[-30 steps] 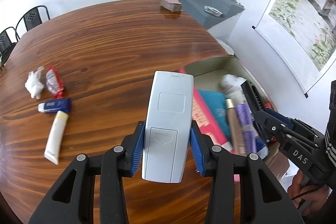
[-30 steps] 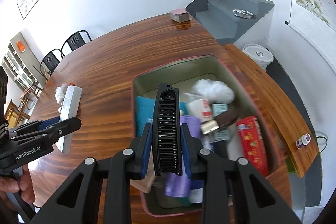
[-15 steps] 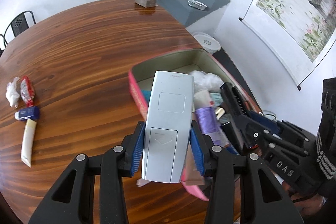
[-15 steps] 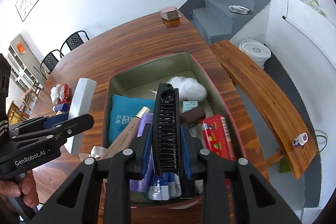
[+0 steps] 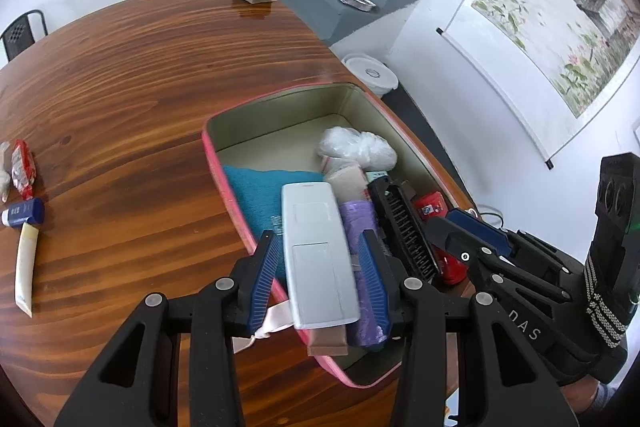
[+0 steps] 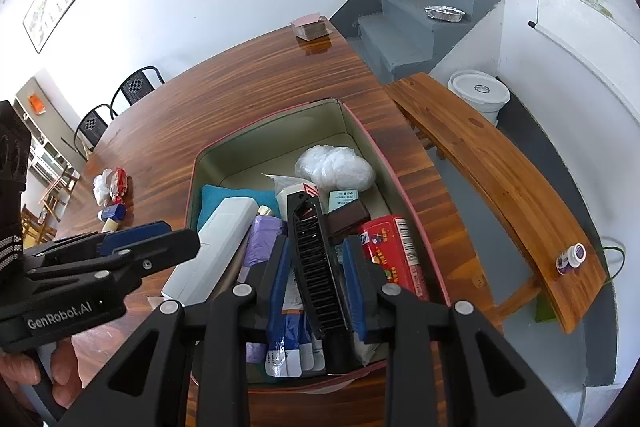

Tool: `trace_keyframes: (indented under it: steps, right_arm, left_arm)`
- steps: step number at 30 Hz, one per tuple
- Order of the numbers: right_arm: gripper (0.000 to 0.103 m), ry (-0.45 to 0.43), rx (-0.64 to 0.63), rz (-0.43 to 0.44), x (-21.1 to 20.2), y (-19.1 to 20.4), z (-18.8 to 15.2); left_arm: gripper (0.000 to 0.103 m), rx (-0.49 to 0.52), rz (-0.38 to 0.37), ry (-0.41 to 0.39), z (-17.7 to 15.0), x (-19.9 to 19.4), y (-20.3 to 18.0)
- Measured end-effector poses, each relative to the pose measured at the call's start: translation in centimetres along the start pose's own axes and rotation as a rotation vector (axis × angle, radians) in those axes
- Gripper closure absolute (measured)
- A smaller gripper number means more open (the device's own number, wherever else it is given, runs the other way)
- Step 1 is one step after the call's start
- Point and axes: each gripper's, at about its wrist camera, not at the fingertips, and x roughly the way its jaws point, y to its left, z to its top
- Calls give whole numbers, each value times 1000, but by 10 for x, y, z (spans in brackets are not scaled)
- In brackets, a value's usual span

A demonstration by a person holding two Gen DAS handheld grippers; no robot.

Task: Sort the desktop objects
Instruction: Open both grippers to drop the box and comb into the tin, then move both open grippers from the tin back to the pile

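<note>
Room: white walls, grey stairs at the far right, a scroll painting on the right wall.
Bench: glossy brown wood bench (image 5: pixel 132 99) with strong grain, rounded edge.
Box: pink-rimmed box (image 5: pixel 212 155) with a dull green inside, at the near right, crowded with soft and hard items.
Left hand-held gripper (image 5: pixel 320 275): blue ribbed pads clamped on a pale grey remote (image 5: pixel 316 259), smooth plastic, slab-shaped.
Right hand-held gripper (image 6: pixel 316 283): closed tight on a black comb (image 6: pixel 316 267), narrow, ridged with teeth.
Key relation: both held things hang directly over the box, long axes running near to far, remote left of comb.
Judgement: each looks ready to be let go into the box.
Left behind: cream tube (image 5: pixel 26 267), blue-capped tube (image 5: pixel 24 211) and red wrapper (image 5: pixel 22 167) lie far left, nearer the left hand.
</note>
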Motion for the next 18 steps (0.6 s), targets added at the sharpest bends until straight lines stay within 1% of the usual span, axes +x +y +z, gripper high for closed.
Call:
trace_keyframes:
  steps: [8, 9, 10, 12, 18]
  right_arm:
    - [72, -5, -20, 22, 3, 21, 3]
    - [68, -4, -25, 27, 4, 26, 3]
    - [62, -5, -30, 30, 5, 30, 4]
    - [56, -9, -48, 39, 6, 41, 5]
    - [56, -10, -94, 75, 11, 75, 9]
  left_arm:
    - [58, -51, 47, -5, -7, -10, 27]
    - [58, -60, 57, -3, -9, -11, 32]
    - [58, -71, 67, -1, -10, -12, 38]
    - [58, -96, 84, 1, -13, -16, 51]
    - [58, -163, 133, -10, -20, -33, 94]
